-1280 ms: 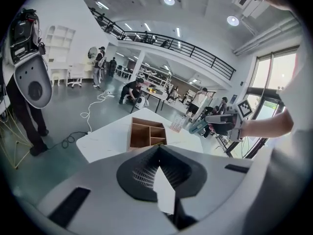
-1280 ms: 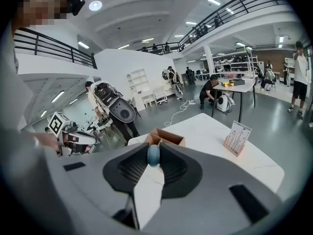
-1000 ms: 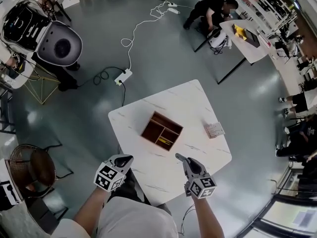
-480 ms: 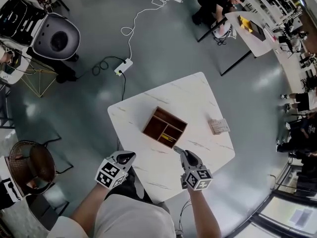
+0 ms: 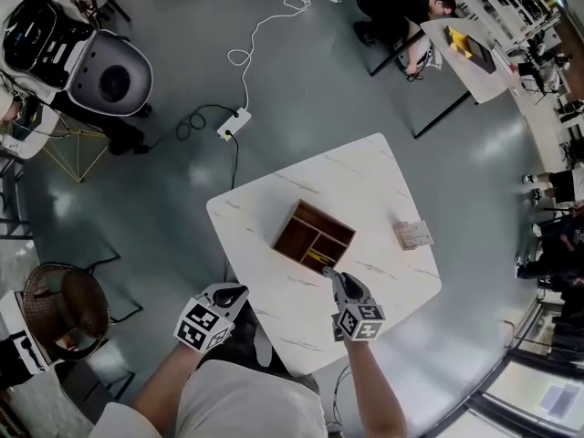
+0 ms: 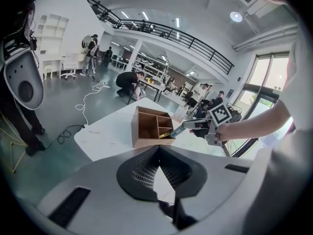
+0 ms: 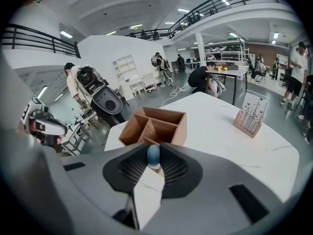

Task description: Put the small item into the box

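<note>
The wooden box (image 5: 315, 236) with its dividers stands in the middle of the white marble table (image 5: 274, 304). A yellow item (image 5: 317, 258) lies in its near compartment. My right gripper (image 5: 330, 275) is just short of the box's near edge, pointing at it. It is shut on a small blue item (image 7: 153, 156), and the box (image 7: 154, 126) lies straight ahead of it. Over the table's near left edge, away from the box, my left gripper (image 5: 231, 295) is shut with nothing in it. The left gripper view shows the box (image 6: 151, 127) and the right gripper (image 6: 196, 126) beside it.
A small wooden stand of cards (image 5: 414, 235) sits at the table's right side, also visible as the stand (image 7: 250, 115). On the floor beyond the table lies a power strip with cable (image 5: 232, 121). A person crouches by another table (image 5: 461, 48) at the far right.
My right gripper has moved forward toward the box's near edge with the blue item in it. The left gripper has stayed at the table's near left edge.
</note>
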The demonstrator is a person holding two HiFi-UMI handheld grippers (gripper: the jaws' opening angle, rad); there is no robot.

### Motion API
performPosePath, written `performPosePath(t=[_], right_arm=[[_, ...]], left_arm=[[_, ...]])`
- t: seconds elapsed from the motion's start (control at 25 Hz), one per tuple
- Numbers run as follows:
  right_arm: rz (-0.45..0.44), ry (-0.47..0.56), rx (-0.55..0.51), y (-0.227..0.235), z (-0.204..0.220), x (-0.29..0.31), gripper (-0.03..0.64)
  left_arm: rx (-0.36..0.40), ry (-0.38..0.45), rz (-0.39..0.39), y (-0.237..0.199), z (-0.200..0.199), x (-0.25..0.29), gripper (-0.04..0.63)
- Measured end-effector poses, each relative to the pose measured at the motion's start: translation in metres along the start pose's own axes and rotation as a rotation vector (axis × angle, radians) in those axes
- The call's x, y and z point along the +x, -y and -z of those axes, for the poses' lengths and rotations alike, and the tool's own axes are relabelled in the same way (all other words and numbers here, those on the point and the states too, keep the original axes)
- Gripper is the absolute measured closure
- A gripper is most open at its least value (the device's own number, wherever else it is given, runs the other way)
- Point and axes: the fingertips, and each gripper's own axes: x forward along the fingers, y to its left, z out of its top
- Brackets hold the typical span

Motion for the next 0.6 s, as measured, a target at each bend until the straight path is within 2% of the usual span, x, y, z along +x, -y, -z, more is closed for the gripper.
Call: performPosePath(t=[0.36, 0.6], right_arm=[[0.035, -0.061, -0.001, 0.001, 0.013, 0.017, 0.532], [0.043, -0.061, -0.010, -0.005, 0.008, 0.016, 0.532]], left_arm=[[-0.021, -0.022, 0.009, -0.004, 0.016, -0.005, 0.581], [-0.024, -0.013, 0.008, -0.011, 0.015, -0.010, 0.581]])
